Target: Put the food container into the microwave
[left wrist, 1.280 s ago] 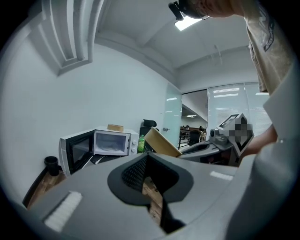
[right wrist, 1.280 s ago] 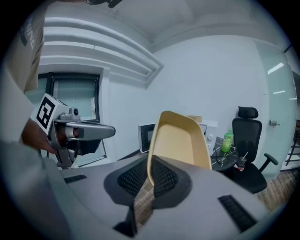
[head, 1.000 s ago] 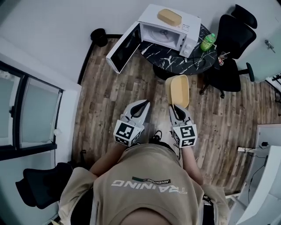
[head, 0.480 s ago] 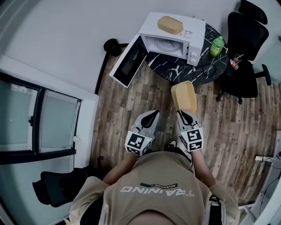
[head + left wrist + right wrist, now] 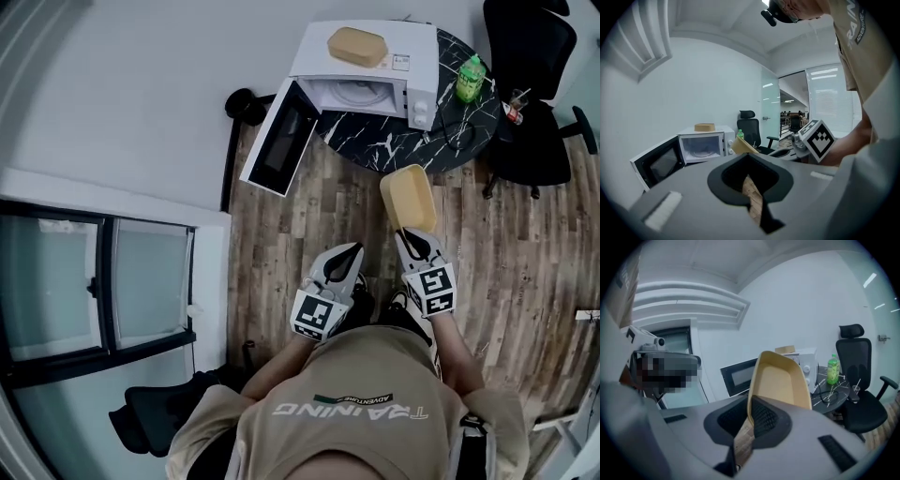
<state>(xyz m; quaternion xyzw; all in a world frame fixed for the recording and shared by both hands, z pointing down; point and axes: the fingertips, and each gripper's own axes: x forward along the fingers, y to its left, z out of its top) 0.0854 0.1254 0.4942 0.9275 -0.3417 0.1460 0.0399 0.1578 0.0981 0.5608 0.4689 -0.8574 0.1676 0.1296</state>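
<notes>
**Head view.** The right gripper [image 5: 413, 236] has its 2 jaws clenched on the near rim of an empty tan food container [image 5: 409, 195]. The container is carried above the wood-plank floor [image 5: 281, 234], near the edge of the round black marbled table [image 5: 412, 142], and is not yet inside the microwave. The white microwave [image 5: 412, 52] stands on that table with its door [image 5: 279, 141] swung fully open toward the person's left and its cavity exposed. A 2nd tan container [image 5: 357, 45] rests on the microwave's top. A green bottle [image 5: 471, 78] stands on the table just beside the microwave, and a black office chair [image 5: 527, 84] is near the table. The left gripper [image 5: 349, 251] is held beside the right one, over the floor.

**Right gripper view.** The jaws pinch 1 wall of the food container [image 5: 780, 380], which tilts upward away from the gripper [image 5: 749, 420].

**Left gripper view.** The left gripper [image 5: 751, 183] has its jaws drawn together, with nothing between them.
</notes>
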